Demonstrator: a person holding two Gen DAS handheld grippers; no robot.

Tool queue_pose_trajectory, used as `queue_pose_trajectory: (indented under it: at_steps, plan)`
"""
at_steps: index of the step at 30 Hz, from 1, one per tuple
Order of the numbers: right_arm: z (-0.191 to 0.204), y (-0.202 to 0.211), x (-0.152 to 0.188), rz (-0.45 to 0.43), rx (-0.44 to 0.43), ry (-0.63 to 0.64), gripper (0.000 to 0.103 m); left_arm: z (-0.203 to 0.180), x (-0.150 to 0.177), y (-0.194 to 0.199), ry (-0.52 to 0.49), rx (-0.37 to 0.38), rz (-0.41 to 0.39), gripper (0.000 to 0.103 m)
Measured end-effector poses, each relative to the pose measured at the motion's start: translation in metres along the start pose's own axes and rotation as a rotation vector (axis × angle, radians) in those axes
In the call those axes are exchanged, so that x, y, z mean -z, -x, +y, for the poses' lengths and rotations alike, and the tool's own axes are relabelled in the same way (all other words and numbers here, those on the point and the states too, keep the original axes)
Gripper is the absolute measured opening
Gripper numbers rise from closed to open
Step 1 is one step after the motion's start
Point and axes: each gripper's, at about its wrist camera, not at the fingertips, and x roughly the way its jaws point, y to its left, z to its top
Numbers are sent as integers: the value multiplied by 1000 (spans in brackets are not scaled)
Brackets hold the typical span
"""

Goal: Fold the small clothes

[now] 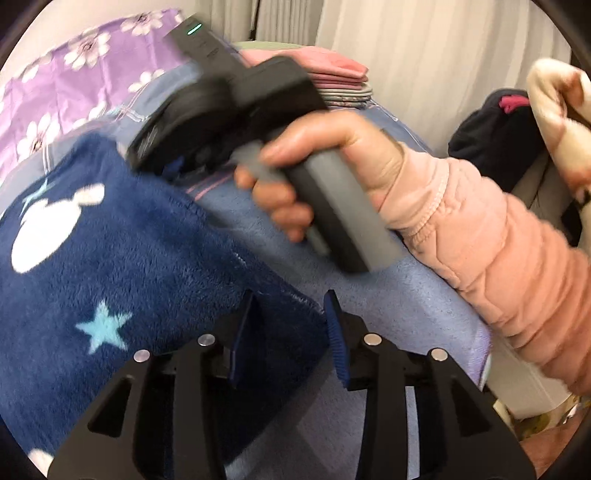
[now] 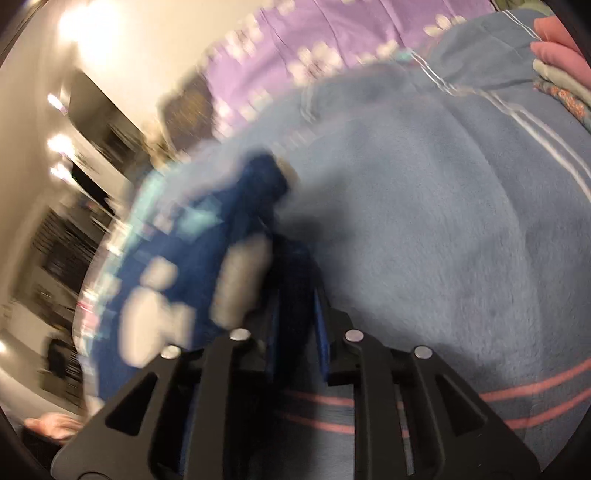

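the navy fleece garment with white bunnies and stars (image 1: 110, 258) is pinched by the right gripper (image 2: 295, 295); the left gripper (image 1: 291, 317) is held parted, unclamped, over it on the blue blanket (image 1: 388, 295).

Right gripper (image 2: 295, 295) on a navy fleece garment (image 2: 177, 251), blurred

The two blue pads stand close together at 6 o'clock with dark navy fleece between them; blur hides whether they press it. The garment, with pale patches, spreads toward 9 o'clock over a light blue blanket (image 2: 424, 229) with pink stripes. Purple flowered fabric (image 2: 332, 33) lies at 12 o'clock, stacked folded clothes (image 2: 561, 70) at 2 o'clock.
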Motion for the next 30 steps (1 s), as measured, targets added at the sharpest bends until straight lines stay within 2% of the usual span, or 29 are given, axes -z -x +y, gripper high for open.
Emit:
queue_pose_trajectory:
  at_steps: [2,4,6,9,12,14,18,20,22,24,27,28,30]
  plan:
    - [9,7,-4,-11,56,13,17,3,-2,4,15,7,-5,38]
    - [19,21,-6,-47,161,16,24,7,1,14,42,17,-24,40]
    - [29,44,-7,-116,235,28,27,16,9,32,83,40,-44,40]
    - [45,77,-10,-194,246,39,33,35,27,71,118,32,-119,41]
    - [74,89,-12,-211,236,80,39,60,48,115,191,-10,-201,41]
    - [103,84,-15,-205,239,143,43,89,69,152,286,-69,-277,40]
    - [170,54,-12,-162,186,270,45,146,124,217,480,-272,-402,38]
    - [208,30,-9,-118,141,336,45,174,157,243,567,-403,-404,17]
    - [250,6,-7,-76,110,418,45,198,188,258,648,-486,-383,13]
    - [288,-15,-3,-38,77,488,45,217,214,265,711,-494,-367,11]
    - [345,-49,3,49,5,562,45,240,243,259,776,-451,-323,11]
    - [361,-61,4,83,-12,578,46,247,250,255,790,-415,-317,11]
    - [390,-88,4,135,12,607,46,251,260,250,796,-333,-333,14]
